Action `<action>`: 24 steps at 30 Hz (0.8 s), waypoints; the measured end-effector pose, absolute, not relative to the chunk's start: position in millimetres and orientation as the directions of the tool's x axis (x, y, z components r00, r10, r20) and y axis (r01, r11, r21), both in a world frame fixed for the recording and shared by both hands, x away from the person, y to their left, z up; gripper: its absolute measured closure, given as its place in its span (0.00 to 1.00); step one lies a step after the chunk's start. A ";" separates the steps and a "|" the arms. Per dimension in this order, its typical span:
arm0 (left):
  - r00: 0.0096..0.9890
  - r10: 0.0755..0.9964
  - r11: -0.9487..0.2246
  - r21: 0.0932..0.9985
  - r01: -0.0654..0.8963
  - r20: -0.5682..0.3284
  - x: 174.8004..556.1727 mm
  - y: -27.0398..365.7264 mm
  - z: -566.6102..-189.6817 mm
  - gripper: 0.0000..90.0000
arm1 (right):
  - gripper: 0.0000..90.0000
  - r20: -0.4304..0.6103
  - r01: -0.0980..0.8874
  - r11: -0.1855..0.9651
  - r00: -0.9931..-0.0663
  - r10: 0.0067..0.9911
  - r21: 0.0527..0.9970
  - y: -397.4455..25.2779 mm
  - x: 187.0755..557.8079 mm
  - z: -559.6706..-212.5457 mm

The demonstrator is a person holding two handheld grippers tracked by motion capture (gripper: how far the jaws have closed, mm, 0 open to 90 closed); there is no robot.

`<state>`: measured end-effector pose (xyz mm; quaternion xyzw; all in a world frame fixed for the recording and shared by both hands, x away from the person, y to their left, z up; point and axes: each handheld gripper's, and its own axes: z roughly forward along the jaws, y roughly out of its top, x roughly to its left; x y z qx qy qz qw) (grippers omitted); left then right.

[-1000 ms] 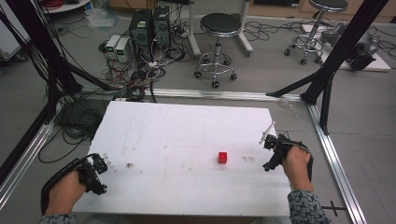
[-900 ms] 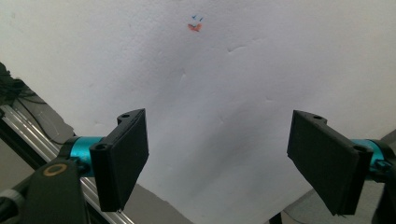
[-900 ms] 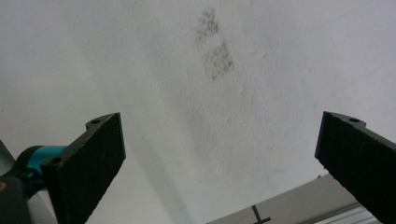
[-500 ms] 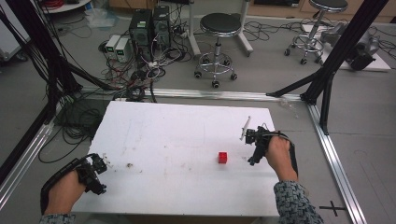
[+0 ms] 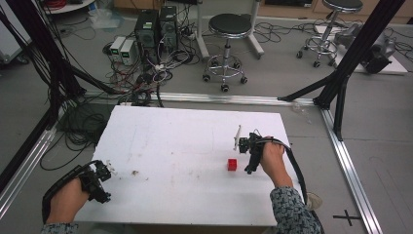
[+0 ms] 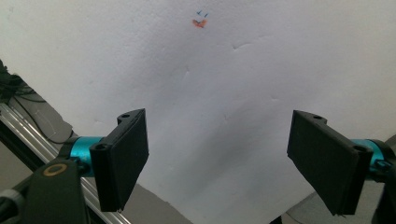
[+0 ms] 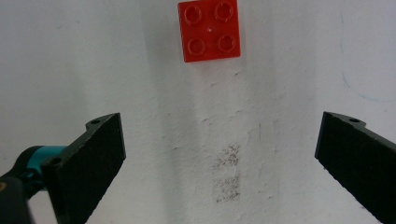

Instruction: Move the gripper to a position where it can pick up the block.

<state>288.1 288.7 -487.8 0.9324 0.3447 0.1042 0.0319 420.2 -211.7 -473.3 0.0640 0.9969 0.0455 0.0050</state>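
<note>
Right gripper view: red four-stud brick point(image 7: 210, 31) flat on table point(image 7: 280, 70), ahead of wide-open, empty right tongs point(image 7: 219, 163); left tongs point(image 6: 217, 161) likewise.

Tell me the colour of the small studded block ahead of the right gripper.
Red: the small four-stud plastic block shows best in the right gripper view.

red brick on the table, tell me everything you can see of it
The red brick is a small square plastic-looking building block with four round studs on top in a two-by-two grid. It sits flat, studs up, on the white table, right of centre. Nothing touches it but the table. The right gripper hovers just beside it, jaws wide open and empty.
</note>
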 end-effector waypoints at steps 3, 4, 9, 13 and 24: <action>0.745 0.645 -0.764 0.127 0.633 0.171 288.4 287.8 -488.1 0.23 | 0.01 -0.012 0.123 0.988 -0.992 0.125 0.093 -207.2 421.9 -476.1; 0.744 0.646 -0.763 0.128 0.633 0.170 288.4 287.7 -488.2 0.23 | 0.01 -0.022 0.114 0.988 -0.993 0.117 0.101 -205.3 422.7 -477.2; 0.744 0.647 -0.762 0.128 0.634 0.169 288.7 288.3 -488.6 0.23 | 0.01 -0.002 0.092 0.990 -0.996 0.093 0.108 -194.5 425.3 -484.6; 0.738 0.652 -0.758 0.139 0.638 0.171 288.5 288.2 -489.0 0.23 | 0.01 0.003 0.082 0.992 -0.997 0.082 0.100 -187.2 426.6 -490.5; 0.740 0.651 -0.759 0.137 0.636 0.168 289.6 289.4 -488.9 0.23 | 0.01 0.004 0.005 0.995 -1.000 0.005 0.099 -167.3 424.8 -508.7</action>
